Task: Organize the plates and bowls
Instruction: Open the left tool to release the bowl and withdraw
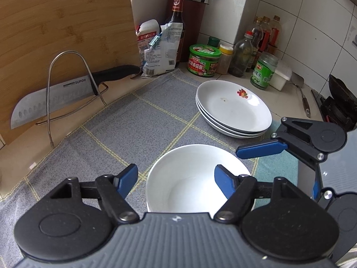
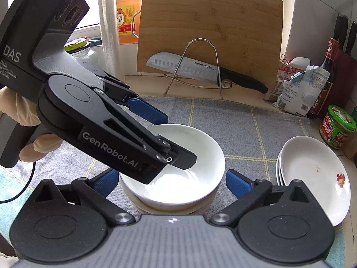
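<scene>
A white bowl (image 1: pixel 189 176) sits on top of other bowls on the grey checked cloth (image 1: pixel 133 120); it also shows in the right wrist view (image 2: pixel 196 156). My left gripper (image 1: pixel 176 178) is open, with one finger outside the bowl's left rim and one inside the bowl. My right gripper (image 2: pixel 171 183) is open and straddles the bowl stack (image 2: pixel 174 207) from the near side. A stack of three white plates (image 1: pixel 234 109) with a small flower print lies to the right; it also shows in the right wrist view (image 2: pixel 316 178).
A bamboo cutting board (image 1: pixel 62 44) leans at the back with a knife (image 1: pixel 55 98) on a wire rack. Jars, bottles and bags (image 1: pixel 205 60) crowd the back corner. A spatula (image 1: pixel 303 96) and dark cookware (image 1: pixel 341 102) lie at right.
</scene>
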### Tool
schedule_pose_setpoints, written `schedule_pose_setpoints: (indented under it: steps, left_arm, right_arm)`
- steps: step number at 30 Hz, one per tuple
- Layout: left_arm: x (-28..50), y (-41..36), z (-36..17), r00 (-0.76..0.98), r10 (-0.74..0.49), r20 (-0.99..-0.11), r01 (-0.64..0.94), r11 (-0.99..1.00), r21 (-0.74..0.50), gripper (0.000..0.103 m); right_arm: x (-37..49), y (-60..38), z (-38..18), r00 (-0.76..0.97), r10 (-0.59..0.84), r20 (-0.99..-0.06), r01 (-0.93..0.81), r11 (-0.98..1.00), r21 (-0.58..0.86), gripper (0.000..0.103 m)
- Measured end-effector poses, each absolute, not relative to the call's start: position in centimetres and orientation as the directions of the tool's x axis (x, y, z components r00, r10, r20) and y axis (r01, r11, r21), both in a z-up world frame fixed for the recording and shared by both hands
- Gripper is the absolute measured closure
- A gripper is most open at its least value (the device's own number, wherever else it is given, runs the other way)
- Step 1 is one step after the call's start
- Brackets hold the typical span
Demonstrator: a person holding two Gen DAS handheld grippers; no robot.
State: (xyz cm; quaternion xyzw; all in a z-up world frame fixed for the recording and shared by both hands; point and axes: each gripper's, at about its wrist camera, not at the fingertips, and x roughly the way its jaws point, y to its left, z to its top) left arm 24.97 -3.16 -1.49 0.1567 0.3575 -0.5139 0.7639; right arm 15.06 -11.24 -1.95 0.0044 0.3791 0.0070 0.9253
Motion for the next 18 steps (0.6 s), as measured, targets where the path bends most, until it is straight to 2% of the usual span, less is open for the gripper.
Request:
schedule_pose_setpoints:
  steps: [4,11,18]
  left_arm:
    - [24.9,-2.0,-0.8,0.249,-0.685,-0.684,0.88,0.456,-0.136,0.021]
    - [23.8,0.2,-0.5,0.328,-0.675,-0.661,0.847,0.52,-0.111,0.019]
    - [22.3,2.0,-1.0,0.332,-0.684,-0.65,0.841,0.527,-0.125,0.015]
  right_arm:
    - [14.2,-11.5,-1.5,0.726,0.0,-0.688,0.005,1.0,0.006,0.0]
    - [12.8,-13.1,-1.5,0.734,-0.05,-0.678,0.085,0.996,0.018,0.0]
    - [12.0,-13.2,-1.6,0.733,-0.062,-0.677,0.095,0.995,0.011,0.0]
